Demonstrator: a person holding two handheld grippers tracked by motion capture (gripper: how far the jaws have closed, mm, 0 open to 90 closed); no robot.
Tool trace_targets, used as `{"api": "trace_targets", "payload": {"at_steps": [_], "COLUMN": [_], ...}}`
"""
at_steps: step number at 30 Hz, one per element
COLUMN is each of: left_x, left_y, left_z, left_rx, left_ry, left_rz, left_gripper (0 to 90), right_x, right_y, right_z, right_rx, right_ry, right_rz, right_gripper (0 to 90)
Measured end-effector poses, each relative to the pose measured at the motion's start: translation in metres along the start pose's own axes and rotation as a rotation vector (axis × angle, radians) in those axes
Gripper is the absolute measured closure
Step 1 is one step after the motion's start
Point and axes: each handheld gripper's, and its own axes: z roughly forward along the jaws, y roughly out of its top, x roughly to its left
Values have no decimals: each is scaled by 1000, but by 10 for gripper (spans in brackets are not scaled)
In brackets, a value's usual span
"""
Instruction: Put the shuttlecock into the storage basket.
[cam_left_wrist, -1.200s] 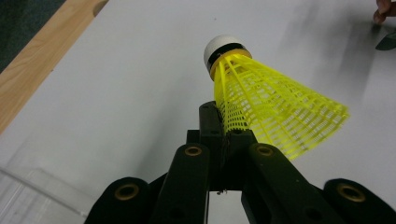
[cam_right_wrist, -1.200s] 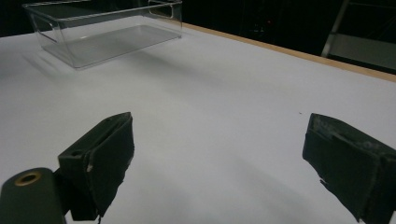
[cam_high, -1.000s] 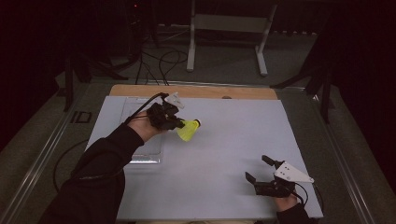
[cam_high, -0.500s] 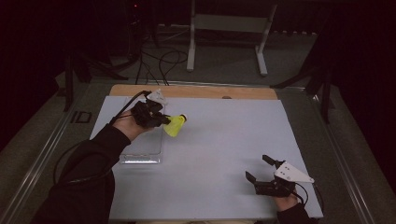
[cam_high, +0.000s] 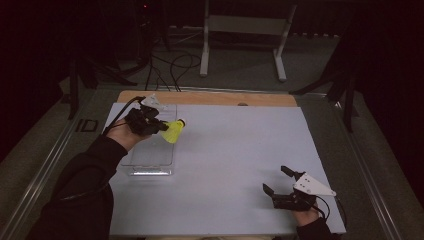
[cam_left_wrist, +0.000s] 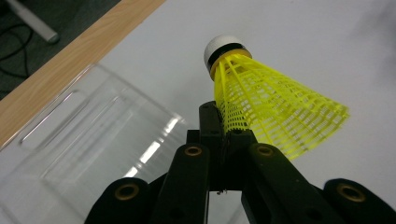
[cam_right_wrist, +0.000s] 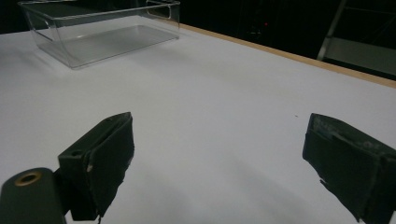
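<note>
- We see the left gripper (cam_high: 159, 127) clamped on the yellow shuttlecock (cam_high: 173, 132); in the left gripper view its two black jaws stand pressed together on the mesh skirt of the shuttlecock (cam_left_wrist: 268, 105), near the skirt's narrow end.
- We see the right gripper (cam_high: 279, 182) low over the near right part of the table, its jaws spread wide apart; in the right gripper view the right gripper (cam_right_wrist: 219, 163) has nothing between its jaws but bare white surface.
- We note that the shuttlecock has a yellow open-mesh plastic skirt, a black band and a white rounded cap. In the left gripper view the cap points up and away from the jaws, and the wide rim of the skirt flares to the right.
- We locate the shuttlecock in the air at the far left of the table, above the right edge of the clear plastic bin (cam_high: 150, 160); it touches only the jaws.
- We see the clear plastic bin (cam_left_wrist: 70, 154) below and to the left of the jaws, open at the top. In the right gripper view the clear plastic bin (cam_right_wrist: 93, 37) stands well apart from the right gripper.
- We see the white table top (cam_high: 240, 150) with a wooden strip (cam_high: 215, 98) along its far edge.
- We see nothing standing between the shuttlecock and the bin's opening.
</note>
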Motion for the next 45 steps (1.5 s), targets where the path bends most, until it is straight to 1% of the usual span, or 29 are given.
{"api": "trace_targets", "payload": {"at_steps": [2,4,6,7,8,10,11,12,13,14,16,18,20,22,24,26,28,32,33,35,38,39,45], "left_x": [1,3,3,3,3,3,2,2,2,1,0,0,-1,-1,-2,-2,-3,-3,-3,-1,-2,-2,-2], "left_y": [-1,-4,-5,-6,-6,-9,-10,-11,-12,-13,-15,-17,-20,-22,-24,-26,-27,-30,-31,-33,-34,-36,-40], "left_z": [-1,-2,-3,-3,-3,-2,-2,-1,-1,0,1,2,5,7,10,13,16,21,22,25,28,32,39], "left_rx": [1,4,4,5,5,3,6,-1,3,0,2,11,6,10,6,14,23,29,35,41,56,70,76], "left_ry": [3,26,43,49,49,54,68,64,68,85,98,123,127,143,146,148,155,159,180,176,179,183,182], "left_rz": [-7,-25,-24,-34,-34,-48,-52,-59,-65,-71,-86,-87,-105,-120,-129,-126,-138,-149,-171,-193,-198,-204,-221], "left_gripper": [900,900,900,900,900,900,900,900,900,900,900,900,900,900,900,900,899,899,899,899,898,898,898], "right_x": [0,0,0,0,0,0,0,0,0,0,0,0,0,0,0,0,0,0,0,0,0,0,0], "right_y": [0,0,0,0,0,0,0,0,0,0,0,0,0,0,0,0,0,0,0,0,0,0,0], "right_z": [0,0,0,0,0,0,0,0,0,0,0,0,0,0,0,0,0,0,0,0,0,0,0], "right_rx": [1,2,4,3,3,2,2,2,1,0,1,1,3,4,5,4,4,4,4,4,3,2,1], "right_ry": [-1,1,0,1,1,0,0,0,1,2,2,1,2,4,4,5,5,7,8,9,10,10,10], "right_rz": [2,4,4,4,4,2,1,2,4,3,3,3,2,3,3,2,4,5,6,7,7,7,7], "right_gripper": [89,89,89,89,89,89,89,89,89,89,89,89,89,89,89,89,89,89,89,89,89,89,89]}}
